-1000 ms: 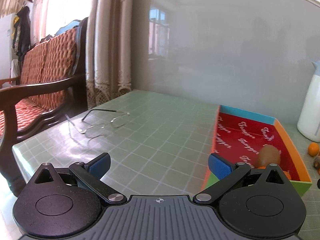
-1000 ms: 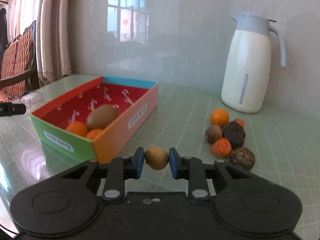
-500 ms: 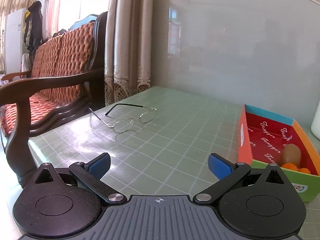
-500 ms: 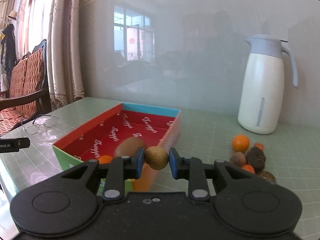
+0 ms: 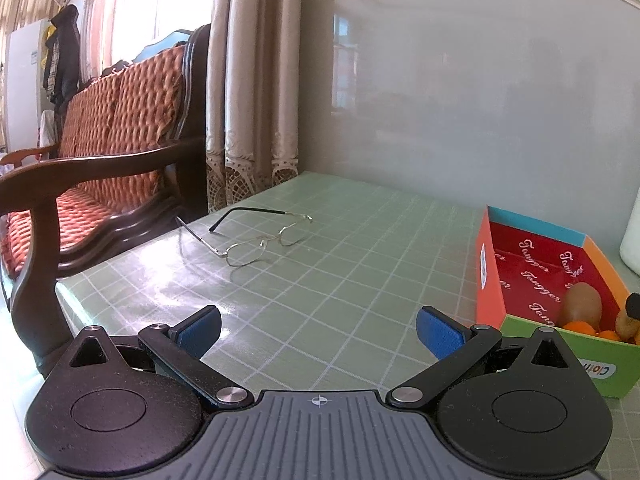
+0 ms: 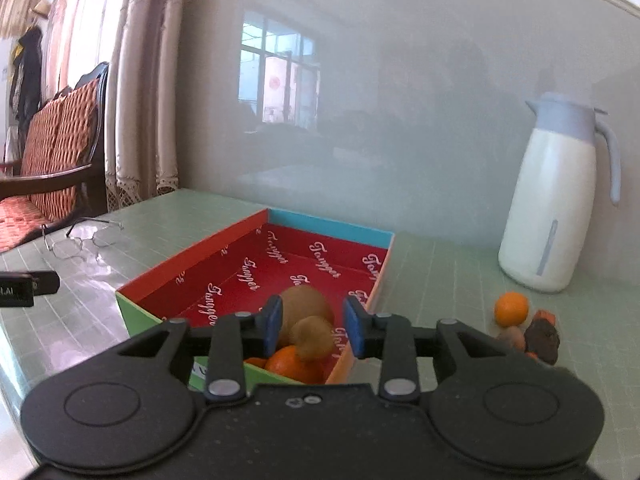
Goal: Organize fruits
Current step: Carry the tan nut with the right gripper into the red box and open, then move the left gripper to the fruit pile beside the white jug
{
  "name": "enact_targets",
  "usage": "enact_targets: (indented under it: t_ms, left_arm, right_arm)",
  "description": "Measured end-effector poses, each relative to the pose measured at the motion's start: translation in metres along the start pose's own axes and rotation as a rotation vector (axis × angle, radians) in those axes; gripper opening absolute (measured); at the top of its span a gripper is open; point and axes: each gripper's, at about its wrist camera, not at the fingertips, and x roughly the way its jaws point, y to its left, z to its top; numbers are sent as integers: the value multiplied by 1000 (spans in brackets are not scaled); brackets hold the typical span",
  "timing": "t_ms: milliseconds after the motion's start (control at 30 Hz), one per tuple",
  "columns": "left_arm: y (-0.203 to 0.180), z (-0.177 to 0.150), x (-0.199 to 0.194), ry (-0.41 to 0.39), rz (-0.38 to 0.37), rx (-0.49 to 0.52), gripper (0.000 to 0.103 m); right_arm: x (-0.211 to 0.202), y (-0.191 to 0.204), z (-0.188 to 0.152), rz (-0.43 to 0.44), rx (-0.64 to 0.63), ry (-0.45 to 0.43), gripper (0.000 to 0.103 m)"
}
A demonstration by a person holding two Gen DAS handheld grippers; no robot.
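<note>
A colourful cardboard box (image 6: 192, 256) with a red lining stands on the green gridded table. Inside lie a brown kiwi (image 6: 306, 304) and small oranges (image 6: 294, 364). My right gripper (image 6: 314, 320) hovers over the box's near end, its jaws opening. A small tan round fruit (image 6: 313, 338) sits between the blue pads, clear of both, just above the oranges. My left gripper (image 5: 318, 328) is open and holds nothing, left of the box (image 5: 486, 272). In the left wrist view the kiwi (image 5: 582, 306) and the tan fruit (image 5: 626, 322) show at the box's near corner.
Loose fruit lies right of the box: an orange (image 6: 511, 309) and dark wrinkled pieces (image 6: 542, 338). A white jug (image 6: 552, 196) stands behind them by the wall. Wire glasses (image 5: 260, 236) lie on the table's left part. A wooden chair (image 5: 100, 160) stands beyond the left edge.
My right gripper has carried the tan fruit up and over the box's near end, and its pads have parted from the fruit. The left gripper drifted left early, then stayed still.
</note>
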Motion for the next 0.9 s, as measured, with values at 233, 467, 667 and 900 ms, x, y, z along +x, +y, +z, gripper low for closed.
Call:
enact_targets:
  t_ms: [233, 467, 667, 900]
  left_arm:
    - [-11, 1, -3, -6, -20, 5, 103]
    - [-33, 3, -7, -14, -61, 17, 103]
    - [-69, 5, -9, -25, -113, 62, 103]
    - [-111, 3, -14, -24, -160, 99, 103]
  right_arm:
    - [-12, -11, -4, -10, 22, -8, 33]
    - [-21, -33, -8, -55, 27, -10, 33]
    - [-29, -80, -24, -151, 57, 13, 35]
    - [-49, -128, -31, -222, 121, 9, 39]
